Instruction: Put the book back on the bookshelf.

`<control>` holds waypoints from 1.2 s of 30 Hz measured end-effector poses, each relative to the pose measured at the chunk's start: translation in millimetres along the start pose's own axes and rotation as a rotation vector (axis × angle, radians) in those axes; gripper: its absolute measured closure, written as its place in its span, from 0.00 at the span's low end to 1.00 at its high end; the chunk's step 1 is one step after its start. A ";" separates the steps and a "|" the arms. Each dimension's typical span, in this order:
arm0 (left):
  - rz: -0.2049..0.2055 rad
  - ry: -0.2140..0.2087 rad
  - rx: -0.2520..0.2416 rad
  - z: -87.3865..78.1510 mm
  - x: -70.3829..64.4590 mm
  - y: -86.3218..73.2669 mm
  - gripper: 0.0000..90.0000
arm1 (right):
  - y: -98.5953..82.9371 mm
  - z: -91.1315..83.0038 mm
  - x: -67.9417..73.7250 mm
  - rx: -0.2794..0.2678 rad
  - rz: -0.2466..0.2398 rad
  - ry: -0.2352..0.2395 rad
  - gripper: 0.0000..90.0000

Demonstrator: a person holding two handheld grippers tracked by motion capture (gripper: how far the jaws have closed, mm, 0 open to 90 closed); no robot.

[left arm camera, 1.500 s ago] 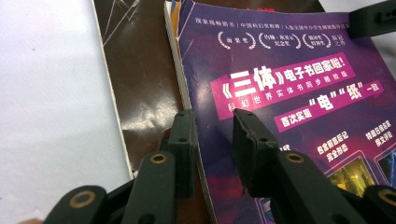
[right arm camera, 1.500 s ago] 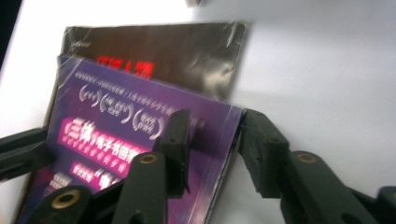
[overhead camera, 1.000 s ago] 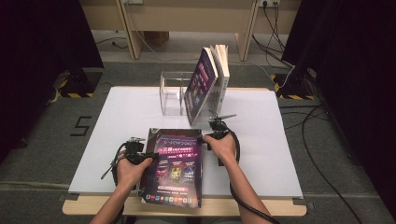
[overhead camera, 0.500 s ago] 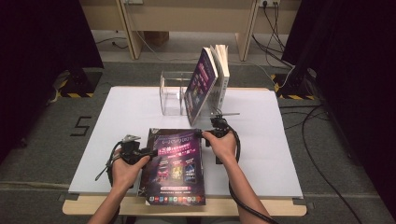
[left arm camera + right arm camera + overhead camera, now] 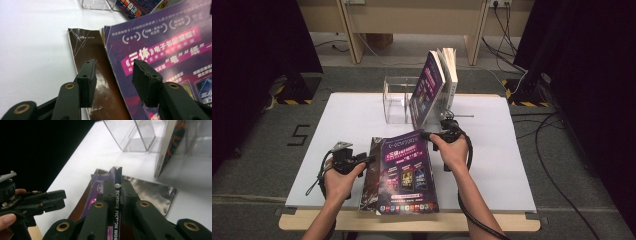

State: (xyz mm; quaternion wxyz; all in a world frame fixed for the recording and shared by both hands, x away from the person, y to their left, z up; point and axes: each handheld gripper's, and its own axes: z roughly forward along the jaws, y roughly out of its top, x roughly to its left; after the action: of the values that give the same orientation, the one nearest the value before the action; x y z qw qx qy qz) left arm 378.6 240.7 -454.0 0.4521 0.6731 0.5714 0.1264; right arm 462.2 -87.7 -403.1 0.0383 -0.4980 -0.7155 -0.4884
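A purple magazine (image 5: 407,170) lies tilted at the table's front, its far right corner raised. My right gripper (image 5: 431,135) is shut on its spine (image 5: 116,195), which stands on edge between the jaws. Under it a dark brown glossy magazine (image 5: 371,180) lies flat, its left strip (image 5: 92,50) uncovered. My left gripper (image 5: 364,161) is open at the purple magazine's left edge (image 5: 162,50). One of its jaws hangs over the brown cover and the other over the purple one, with nothing held between them (image 5: 115,72).
A clear acrylic holder (image 5: 394,100) stands at the back middle of the white table (image 5: 522,165), with two magazines (image 5: 432,85) leaning upright in its right side. The table's front edge runs just under the purple magazine.
My right gripper has moved slightly away and up with the purple magazine, uncovering more of the brown one on the left. The left hand has drifted a little to the left.
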 end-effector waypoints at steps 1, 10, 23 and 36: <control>-0.001 0.000 0.000 0.2 0.0 0.0 0.59 | 0.9 -1.7 0.9 -0.010 -0.007 -0.004 0.95; -0.001 -0.006 -0.011 1.2 0.5 -1.0 0.59 | 17.0 -26.9 19.9 -0.144 -0.092 -0.039 0.95; -0.003 -0.006 -0.014 1.5 1.0 -1.3 0.59 | 29.2 -48.7 32.9 -0.288 -0.144 -0.054 0.95; -0.001 -0.006 -0.015 2.1 0.7 -1.4 0.59 | 31.7 -62.4 42.6 -0.381 -0.172 -0.068 0.95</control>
State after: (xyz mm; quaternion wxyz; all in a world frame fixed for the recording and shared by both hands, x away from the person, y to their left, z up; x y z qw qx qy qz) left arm 379.4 240.2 -456.5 0.4590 0.6696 0.5696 0.1286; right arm 437.8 -104.1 -326.6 -0.1228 -0.4496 -0.6510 -0.5992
